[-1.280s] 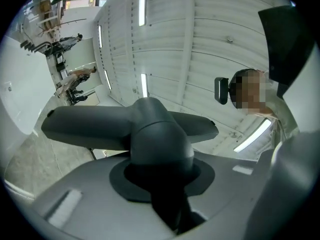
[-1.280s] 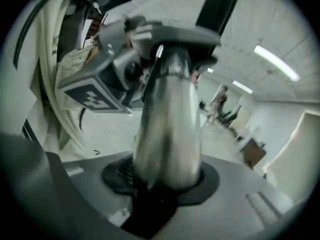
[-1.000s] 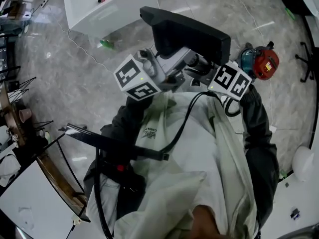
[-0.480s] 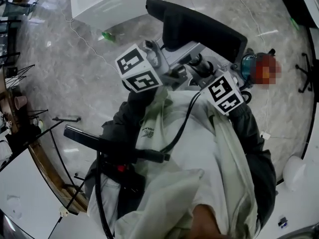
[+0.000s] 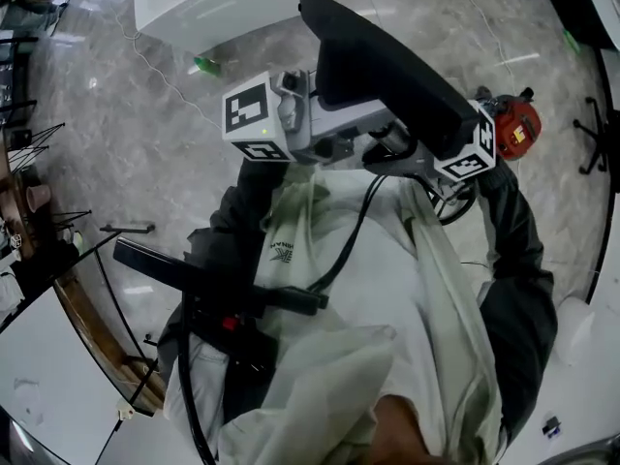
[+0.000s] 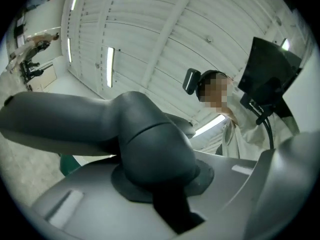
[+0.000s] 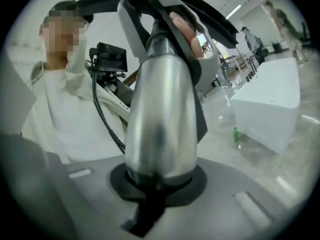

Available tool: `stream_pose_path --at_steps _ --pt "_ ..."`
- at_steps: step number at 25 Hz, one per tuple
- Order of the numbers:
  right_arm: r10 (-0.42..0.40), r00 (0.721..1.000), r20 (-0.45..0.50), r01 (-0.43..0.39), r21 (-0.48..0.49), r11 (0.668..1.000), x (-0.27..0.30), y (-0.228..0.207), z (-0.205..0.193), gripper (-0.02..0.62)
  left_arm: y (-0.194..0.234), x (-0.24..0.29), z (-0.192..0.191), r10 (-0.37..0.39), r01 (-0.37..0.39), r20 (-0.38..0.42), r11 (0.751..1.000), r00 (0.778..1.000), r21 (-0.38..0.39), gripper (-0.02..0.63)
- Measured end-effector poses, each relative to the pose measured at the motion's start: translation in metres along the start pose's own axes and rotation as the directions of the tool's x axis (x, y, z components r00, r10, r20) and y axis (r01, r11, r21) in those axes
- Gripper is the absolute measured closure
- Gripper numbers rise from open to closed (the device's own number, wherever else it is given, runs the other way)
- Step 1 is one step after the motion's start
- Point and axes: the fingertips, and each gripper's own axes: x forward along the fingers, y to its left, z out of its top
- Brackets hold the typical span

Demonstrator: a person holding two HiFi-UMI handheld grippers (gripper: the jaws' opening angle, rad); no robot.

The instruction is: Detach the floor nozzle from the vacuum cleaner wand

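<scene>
1. The person holds the black floor nozzle [image 5: 387, 61] raised in front of the chest, well above the marble floor [image 5: 145, 153].
2. The left gripper [image 5: 358, 129] has the nozzle's dark grey neck [image 6: 145, 134] between its jaws. The jaws pinch the neck while easing slightly apart.
3. The right gripper [image 5: 421, 153] has its jaws closing on the silver wand [image 7: 160, 114], which fills the gap between them.
4. In the right gripper view, the wand runs up to meet the nozzle's neck.
5. A red and teal device [image 5: 509, 124] lies on the floor beside the right gripper's marker cube.
</scene>
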Motion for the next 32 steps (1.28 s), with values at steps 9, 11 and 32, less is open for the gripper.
stream_pose_path --at_steps 9,11,32 --pt "-0.846 0.532 -0.031 0.846 -0.024 0.532 -0.031 -0.07 0.01 0.56 0.03 -0.007 0.01 0.236 -0.236 -0.002 0.97 0.972 -0.056 0.531" --pt "-0.938 0.342 -0.056 0.938 -0.042 0.344 -0.045 -0.075 0.006 0.56 0.035 -0.01 0.007 0.306 -0.305 -0.003 0.95 0.952 -0.069 0.532" --pt "-0.712 0.702 0.005 0.712 -0.011 0.702 -0.015 -0.04 0.005 0.561 -0.006 0.005 0.004 0.037 -0.038 -0.011 0.999 0.999 -0.033 0.531"
